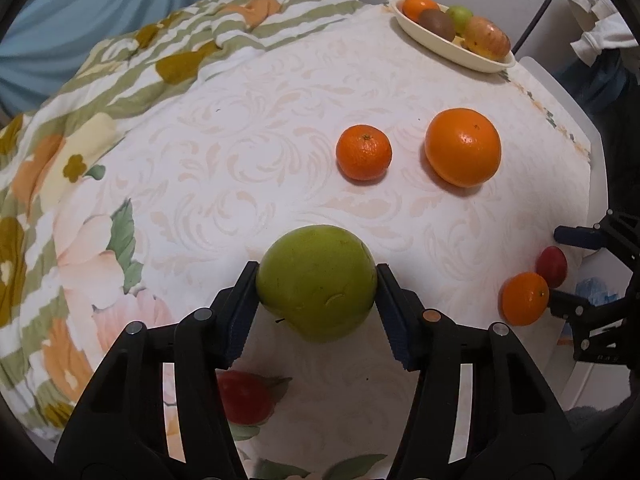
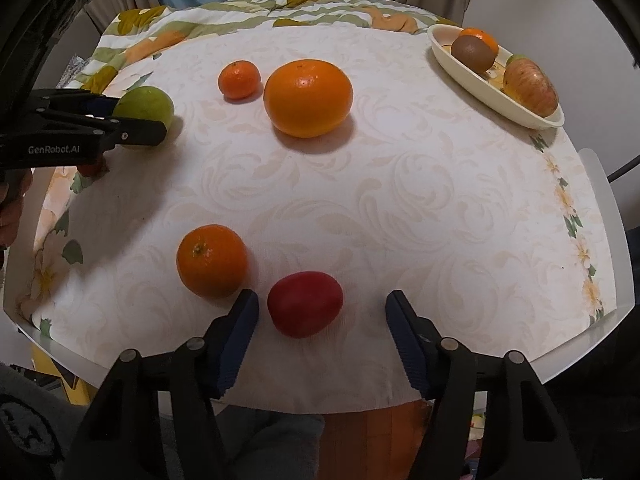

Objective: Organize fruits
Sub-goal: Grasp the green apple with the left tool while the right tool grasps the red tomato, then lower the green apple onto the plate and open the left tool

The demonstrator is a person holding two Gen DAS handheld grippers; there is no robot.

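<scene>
Left tongs clamped on green fruit above tabletop. Right tongs spread wide, holding nothing, red fruit between fingers, untouched.

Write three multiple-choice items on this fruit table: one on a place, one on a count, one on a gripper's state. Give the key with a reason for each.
1. Where is the dish?
A. far right corner of the table
B. near left edge
C. on the floor

2. How many fruits lie loose on the cloth, not gripped and not in the dish?
A. two
B. four
C. six

3. What is the left gripper doing?
A. hanging open
B. shut on the green fruit
C. shut on a red fruit

Key: 1 A, it sits at the far right corner. 2 B, small orange, big orange, near orange and red fruit. 3 B, both pads press its sides.
</scene>
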